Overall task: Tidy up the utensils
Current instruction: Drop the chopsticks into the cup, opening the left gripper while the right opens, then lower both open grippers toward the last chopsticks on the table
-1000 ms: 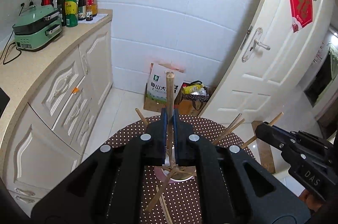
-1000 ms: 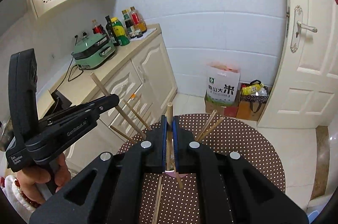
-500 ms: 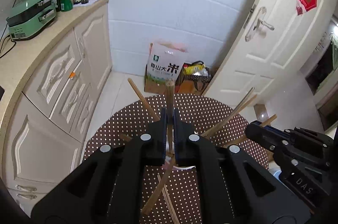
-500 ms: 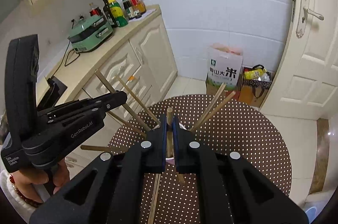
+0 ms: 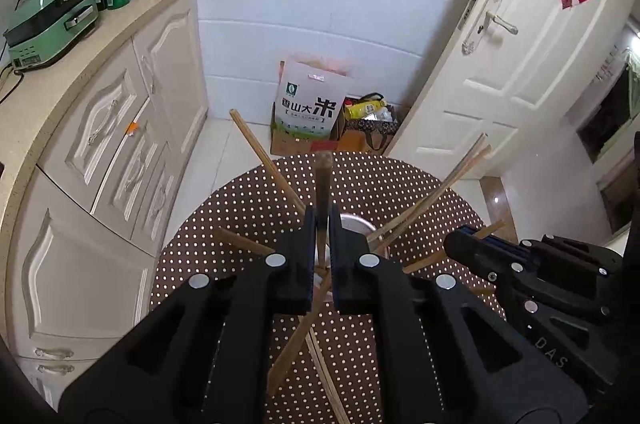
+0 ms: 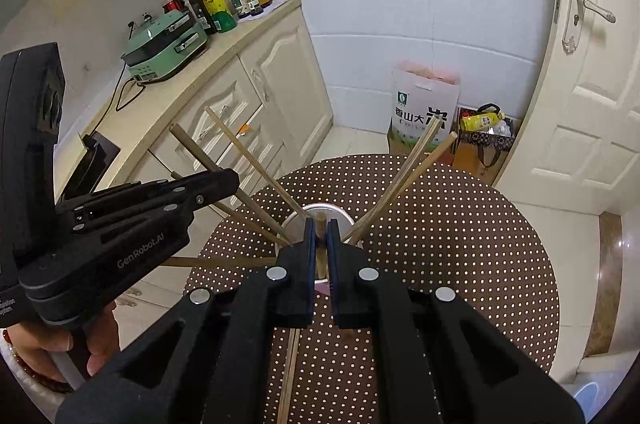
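Your right claw pinches a chopstick upright just over the cup; left claw likewise, seemingly higher.

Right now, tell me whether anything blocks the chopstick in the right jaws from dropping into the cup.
The right gripper holds its chopstick directly over the cup, whose mouth is ringed by leaning chopsticks fanning outward. The centre looks free, so nothing visible bars the way, though the gripper hides part of the opening.
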Motion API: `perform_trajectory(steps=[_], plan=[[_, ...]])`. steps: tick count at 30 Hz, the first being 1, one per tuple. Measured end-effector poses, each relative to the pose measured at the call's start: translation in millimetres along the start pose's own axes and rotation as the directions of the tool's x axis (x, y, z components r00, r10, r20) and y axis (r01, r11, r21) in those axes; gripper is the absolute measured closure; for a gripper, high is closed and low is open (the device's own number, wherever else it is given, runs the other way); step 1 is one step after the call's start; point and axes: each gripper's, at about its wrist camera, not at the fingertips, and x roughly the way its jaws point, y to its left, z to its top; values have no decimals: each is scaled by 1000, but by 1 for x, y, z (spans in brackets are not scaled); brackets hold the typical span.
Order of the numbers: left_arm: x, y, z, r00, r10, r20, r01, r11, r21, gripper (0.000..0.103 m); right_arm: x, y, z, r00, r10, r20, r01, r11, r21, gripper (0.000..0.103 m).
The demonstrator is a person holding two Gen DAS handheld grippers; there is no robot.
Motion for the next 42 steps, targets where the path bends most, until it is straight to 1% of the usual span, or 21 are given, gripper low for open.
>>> perform_trajectory(steps=[3,5,7,9,10,11,13,19,27,36,42], plan=[[-1,0,-3,1000,0,-9,0,1000,-2,96,-3,0,0,1000,10,5,-10,1000,19,96],[-3,0,-4,1000,9,-11,-9,1000,1,96,-5,-1,0,1000,8,11,-8,1000,24,95],[-6,2,-6,1000,-1,-15,1,1000,-9,96,-8,-1,-1,1000,3,18,-3,1000,27,95],[-8,1,-8,1000,1,-14,-1,1000,-12,84,-11,-1,-3,1000,4,21,-4,999,33,95],[-11,2,-9,1000,4,-8,-4,1000,-14,62,-13,0,-4,1000,1,25,-2,999,35,95],[-13,2,-9,1000,6,-1,-6,1000,-17,48,-14,1,-5,1000,0,28,-1,999,37,94],[-21,2,-11,1000,8,26,-8,1000,-13,48,-18,2,-7,999,-1,34,0,999,42,94],[-37,2,-17,999,1,46,0,1000,-16,46,-34,2,-14,998,-9,63,5,998,59,91],[-70,3,-31,996,0,91,1,1000,-9,43,-61,8,-23,993,-16,119,7,997,75,90],[-109,6,-50,990,-2,143,2,1000,-3,42,-92,26,-38,983,-9,182,-6,997,83,90],[-136,4,-65,980,7,198,-9,1000,10,37,-114,45,-53,973,-7,231,-11,997,77,89]])
